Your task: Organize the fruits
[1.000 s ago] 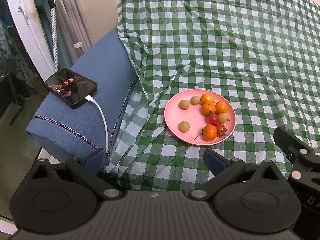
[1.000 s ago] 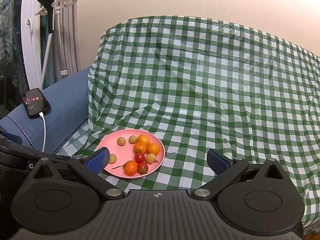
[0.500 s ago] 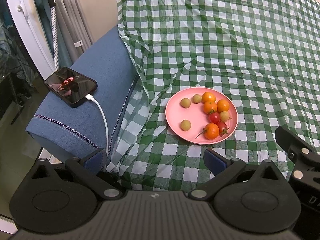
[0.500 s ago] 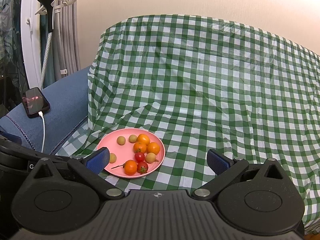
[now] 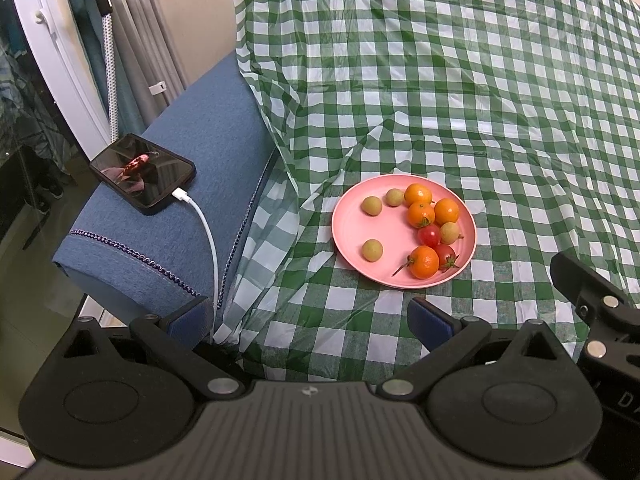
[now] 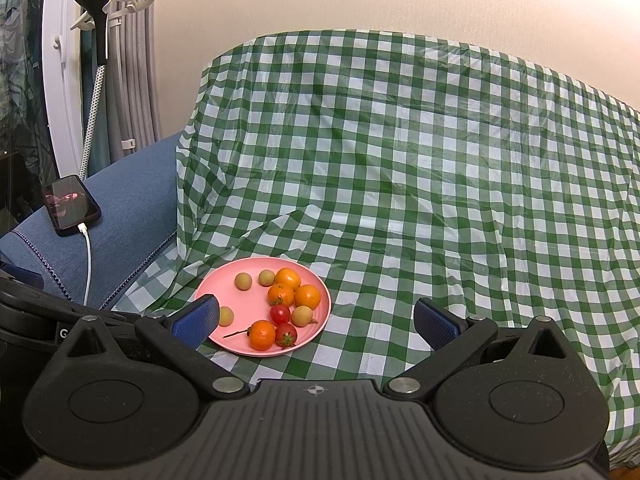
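Observation:
A pink plate [image 5: 352, 224] [image 6: 248, 308] lies on the green checked cloth [image 5: 440, 100] over a sofa seat. It holds several small oranges [image 5: 425, 262] [image 6: 263, 335], two red cherry tomatoes [image 5: 429, 235] [image 6: 280, 314] and several pale yellow-green round fruits [image 5: 372, 249] [image 6: 243, 281]. My left gripper [image 5: 308, 320] is open and empty, short of the plate and to its left. My right gripper [image 6: 316, 322] is open and empty, just in front of the plate; its left finger covers the plate's near left edge.
A blue sofa armrest [image 5: 168, 208] stands left of the plate, with a phone [image 5: 143, 173] on a white charging cable [image 5: 206, 232]. A garment steamer [image 6: 96, 12] and curtains stand at the far left. The right gripper's body [image 5: 596, 312] shows at right in the left wrist view.
Both grippers have drifted slightly; the plate sits a little further left in the right wrist view and slightly right in the left one. Nothing was picked up.

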